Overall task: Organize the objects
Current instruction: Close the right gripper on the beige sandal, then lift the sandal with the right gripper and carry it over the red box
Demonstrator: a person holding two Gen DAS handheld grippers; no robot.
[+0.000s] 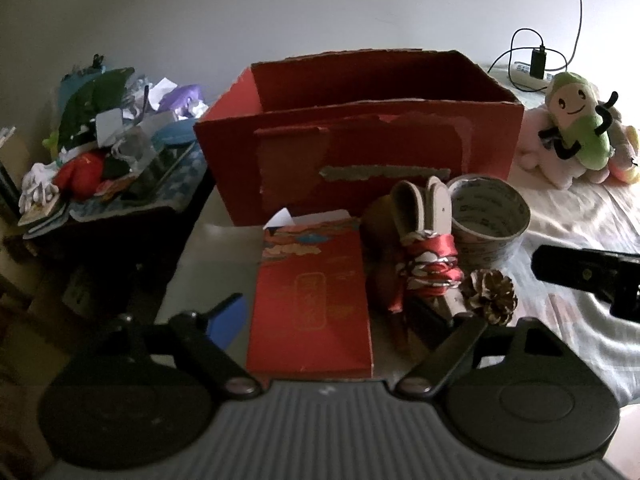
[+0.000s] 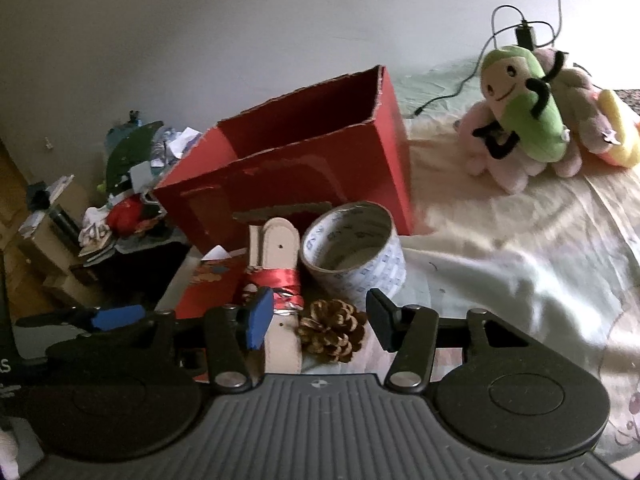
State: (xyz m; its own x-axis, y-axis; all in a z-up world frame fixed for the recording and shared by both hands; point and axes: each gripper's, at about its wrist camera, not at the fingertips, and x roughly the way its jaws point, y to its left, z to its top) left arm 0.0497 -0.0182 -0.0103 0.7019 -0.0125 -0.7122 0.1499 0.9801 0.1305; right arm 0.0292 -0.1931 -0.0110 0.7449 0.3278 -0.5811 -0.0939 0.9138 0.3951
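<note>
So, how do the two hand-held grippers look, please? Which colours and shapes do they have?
Both are alike. The right gripper has a grey ribbed body, two round black discs, and black link bars with silver pivots. Its fingers are black with a blue pad on one. The left gripper has the same grey ribbed body, black discs and a blue pad. No hands or sleeves are visible.

Plain white wall [image 1: 280, 8] — pale bedsheet [image 2: 520, 264], dim cluttered side table [image 1: 132, 204].

Each claw [image 2: 316, 322] has black linkage arms, silver pivot screws, a ribbed grey body and blue pads [image 2: 260, 316].
</note>
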